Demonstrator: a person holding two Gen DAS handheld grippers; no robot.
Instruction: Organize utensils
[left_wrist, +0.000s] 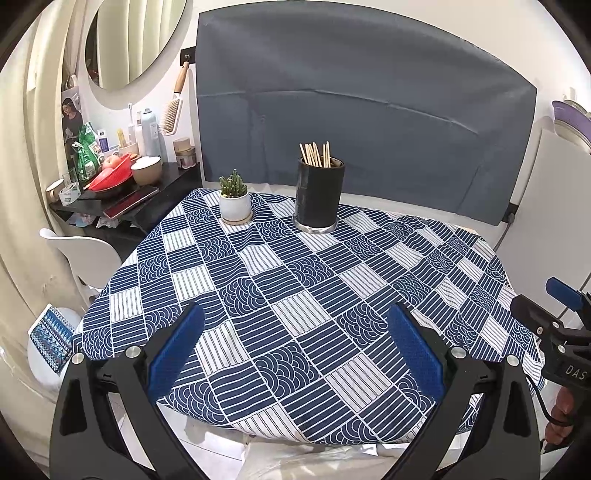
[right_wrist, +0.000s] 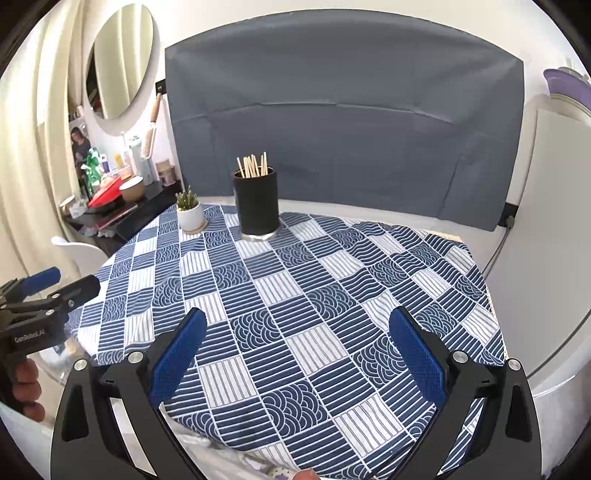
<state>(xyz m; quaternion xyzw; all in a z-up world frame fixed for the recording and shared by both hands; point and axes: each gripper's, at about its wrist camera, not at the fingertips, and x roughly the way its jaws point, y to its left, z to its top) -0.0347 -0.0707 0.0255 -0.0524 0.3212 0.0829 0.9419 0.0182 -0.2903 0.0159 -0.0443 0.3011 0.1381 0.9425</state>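
Note:
A black cylindrical holder (left_wrist: 318, 194) (right_wrist: 256, 205) stands upright near the far side of the table, with several wooden chopsticks (left_wrist: 316, 154) (right_wrist: 253, 165) sticking out of its top. My left gripper (left_wrist: 295, 321) hovers open over the near edge of the table, nothing between its blue pads. My right gripper (right_wrist: 297, 325) is also open and empty over the near edge, well short of the holder. Each gripper shows at the edge of the other's view: the right gripper (left_wrist: 543, 299) and the left gripper (right_wrist: 70, 282).
The table wears a blue and white patterned cloth (left_wrist: 295, 280) (right_wrist: 314, 295). A small cactus in a white pot (left_wrist: 234, 201) (right_wrist: 190, 212) sits left of the holder. A cluttered black side shelf (left_wrist: 122, 184) and a white chair (left_wrist: 85, 258) stand at the left. A grey sheet (left_wrist: 351, 122) hangs behind.

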